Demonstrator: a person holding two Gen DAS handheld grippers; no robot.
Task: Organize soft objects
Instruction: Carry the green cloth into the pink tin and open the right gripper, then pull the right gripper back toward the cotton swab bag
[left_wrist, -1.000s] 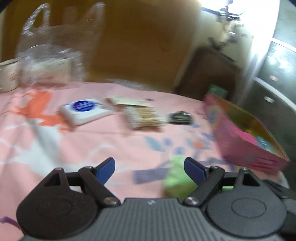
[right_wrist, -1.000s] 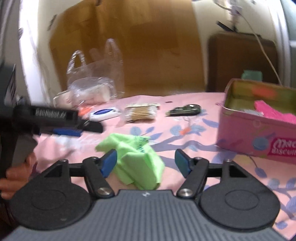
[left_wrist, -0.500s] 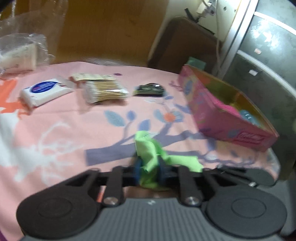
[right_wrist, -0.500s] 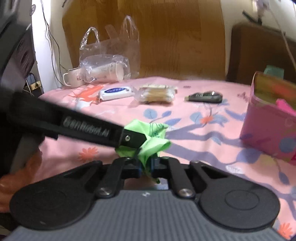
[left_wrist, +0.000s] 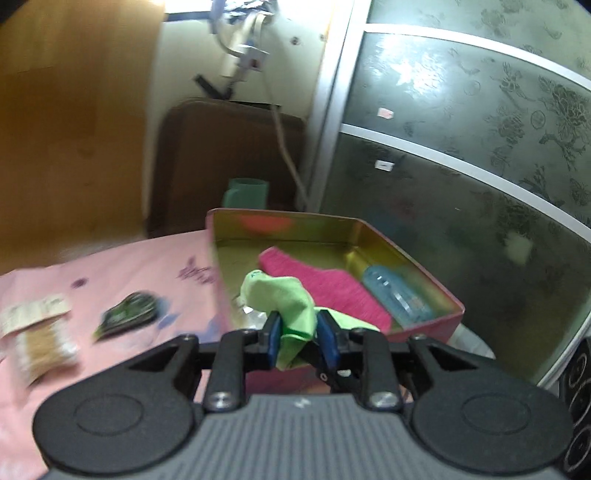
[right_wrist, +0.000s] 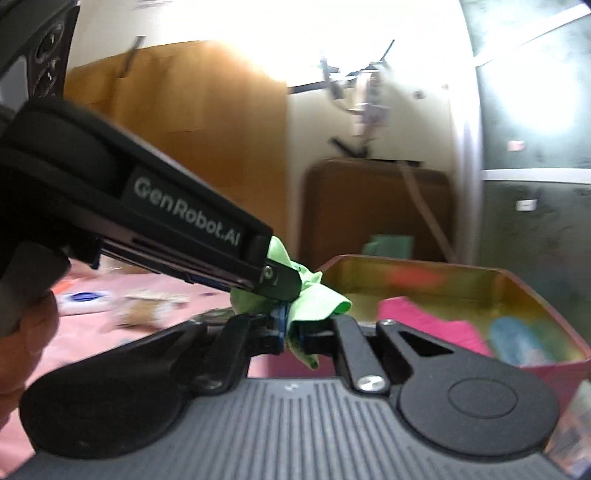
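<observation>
Between both grippers' closed jaws, green cloth (left_wrist: 293, 306), above pink tin (left_wrist: 424, 266).

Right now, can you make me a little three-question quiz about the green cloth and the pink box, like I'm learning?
1. True or false: both the left tool and the right tool are shut on the green cloth.
2. Which thing lies inside the pink tin? A) the cotton swabs B) the pink cloth C) the tissue pack
3. Fill in: next to the pink cloth in the tin lies a clear blue ____.

Key: 1 true; 2 B; 3 bottle.
</observation>
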